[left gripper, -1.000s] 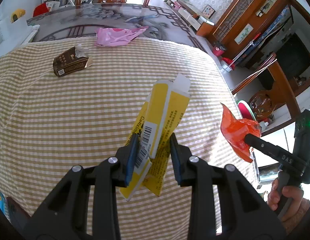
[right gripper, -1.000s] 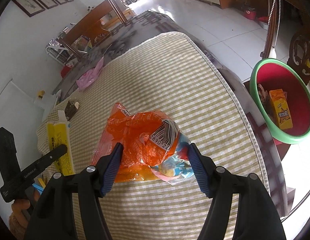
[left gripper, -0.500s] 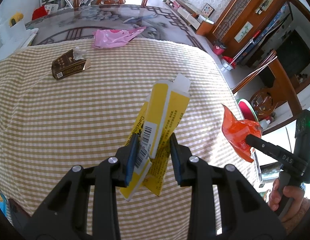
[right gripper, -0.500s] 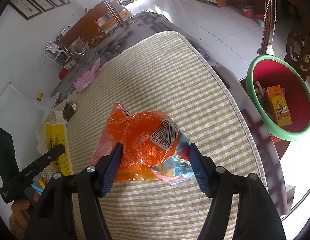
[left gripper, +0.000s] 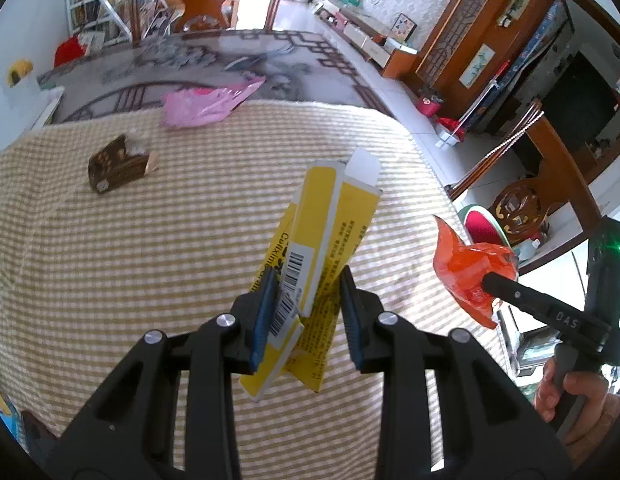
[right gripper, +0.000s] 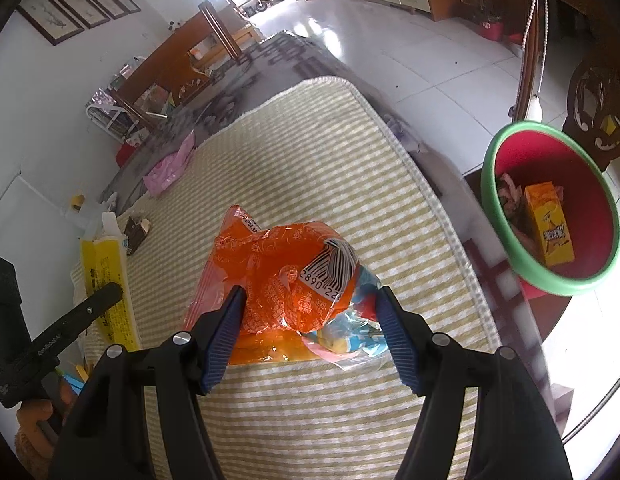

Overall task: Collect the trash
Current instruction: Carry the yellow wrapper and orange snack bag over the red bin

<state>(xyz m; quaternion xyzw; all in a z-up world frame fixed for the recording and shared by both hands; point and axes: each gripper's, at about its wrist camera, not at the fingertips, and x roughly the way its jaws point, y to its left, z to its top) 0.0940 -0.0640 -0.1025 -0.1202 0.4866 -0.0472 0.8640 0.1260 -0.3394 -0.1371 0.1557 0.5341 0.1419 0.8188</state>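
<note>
Above the counter (left gripper: 110, 280): left gripper (left gripper: 306, 312) jaws clamping yellow carton (left gripper: 334, 216), now drifting rightward; right gripper (right gripper: 310, 328) jaws clamping orange wrapper (right gripper: 278, 276); bin (right gripper: 550, 280) waiting right.

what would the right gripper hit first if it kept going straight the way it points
Probably the checked tablecloth: the right gripper, clamped on the orange wrapper, points down at bare cloth, not the bin beside it. Depth is unclear.

From your left gripper (left gripper: 306, 312), a small carton (left gripper: 120, 164) lies on the bench (left gripper: 110, 260) at ten o'clock, a plastic bag (left gripper: 206, 104) beyond it; the bin (right gripper: 550, 208) stands off the bench's edge at three o'clock.
</note>
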